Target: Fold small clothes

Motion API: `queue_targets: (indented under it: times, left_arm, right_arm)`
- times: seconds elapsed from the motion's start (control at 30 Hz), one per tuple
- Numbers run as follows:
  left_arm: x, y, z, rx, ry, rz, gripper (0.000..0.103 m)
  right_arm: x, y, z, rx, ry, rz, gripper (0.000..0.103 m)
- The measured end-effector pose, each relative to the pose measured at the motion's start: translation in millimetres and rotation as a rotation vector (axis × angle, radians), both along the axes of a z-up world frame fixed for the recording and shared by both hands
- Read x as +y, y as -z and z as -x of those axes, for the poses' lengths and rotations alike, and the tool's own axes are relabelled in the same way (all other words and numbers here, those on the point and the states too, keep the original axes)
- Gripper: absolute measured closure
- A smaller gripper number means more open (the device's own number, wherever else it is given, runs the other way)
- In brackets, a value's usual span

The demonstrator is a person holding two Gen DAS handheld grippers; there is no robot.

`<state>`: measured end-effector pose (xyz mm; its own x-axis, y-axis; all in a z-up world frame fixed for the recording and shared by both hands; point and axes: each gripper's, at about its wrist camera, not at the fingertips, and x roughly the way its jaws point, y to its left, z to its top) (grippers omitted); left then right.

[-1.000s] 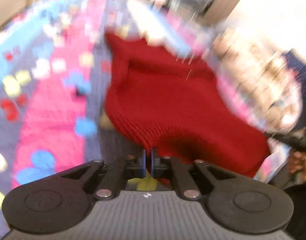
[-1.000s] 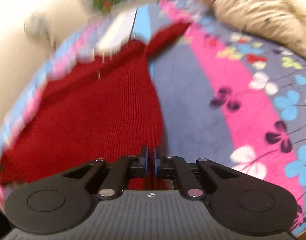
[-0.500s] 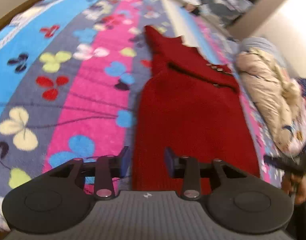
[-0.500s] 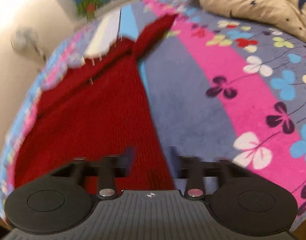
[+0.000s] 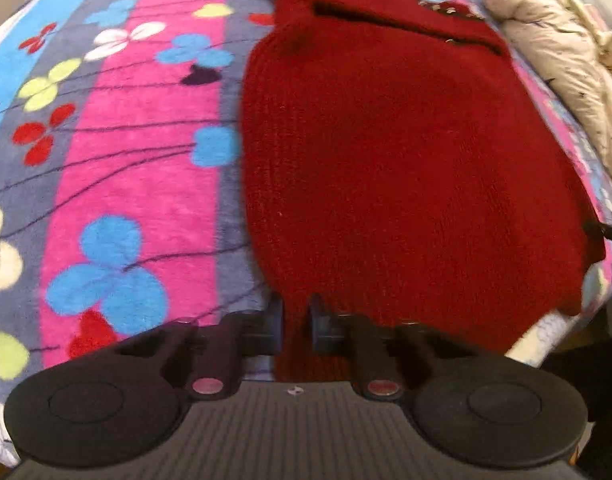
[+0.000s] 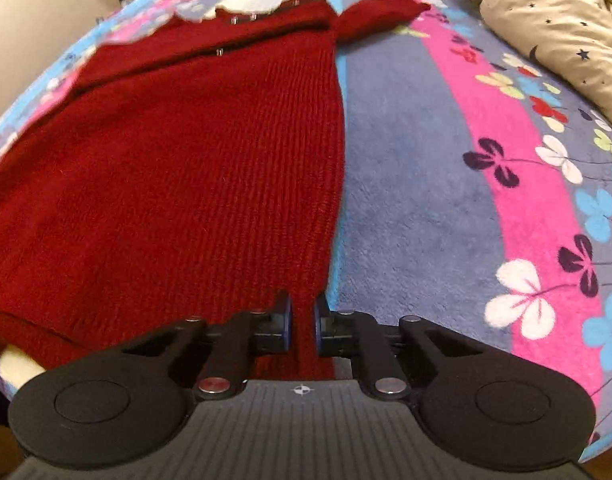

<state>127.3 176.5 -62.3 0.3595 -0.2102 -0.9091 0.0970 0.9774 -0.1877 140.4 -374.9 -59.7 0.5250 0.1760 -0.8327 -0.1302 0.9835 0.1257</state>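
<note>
Left wrist, red sweater hem pinched between left tongs, flat ahead

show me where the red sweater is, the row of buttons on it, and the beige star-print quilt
red sweater (image 5: pixel 405 152): left wrist view, middle of the knit body.
buttons (image 6: pixel 253 17): right wrist view, one metal button near the collar.
beige quilt (image 6: pixel 553 16): right wrist view, its bunched middle.

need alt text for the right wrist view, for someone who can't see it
The right gripper pinches the near right corner of a dark red knit sweater lying flat on a pink, blue and grey floral blanket. One sleeve sticks out at the far end, and a cream star-print quilt is bunched at the top right.
</note>
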Motion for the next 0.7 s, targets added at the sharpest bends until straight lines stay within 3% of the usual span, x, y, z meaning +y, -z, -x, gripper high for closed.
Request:
queue_targets:
  times: [0.1,0.23,0.3,0.37,0.43,0.57,0.6,0.7]
  left_arm:
    - [11,-20,11,-0.098,0.0,0.059,0.094]
    - [57,-71,46,-0.333,-0.043,0.366,0.097]
    - [74,-83,58,-0.401,-0.037,0.456,0.097]
    - [81,-84,57,-0.4,-0.022,0.488,0.097]
    - [79,-73,49,-0.333,-0.029,0.414,0.097]
    - [59,-34,22,-0.131,-0.048,0.212,0.096]
    - [50,-27,17,-0.1,-0.022,0.161,0.096]
    - [33,-19,9,-0.082,0.009,0.06,0.094]
  right_arm:
    - [-21,-24,13,-0.094,0.08,-0.145,0.094]
    - [-73,-73,53,-0.378,0.192,-0.584,0.097]
    - [-84,-80,63,-0.46,0.205,-0.689,0.098]
    - [-88,-79,62,-0.464,0.208,-0.729,0.098]
    - [-84,-73,51,-0.391,0.23,-0.629,0.098]
    - [-66,-10,17,0.052,0.381,-0.252,0.098]
    - [-57,-2,13,0.083,0.357,-0.183,0.098]
    - [-24,-9,9,-0.007,0.227,0.035,0.097]
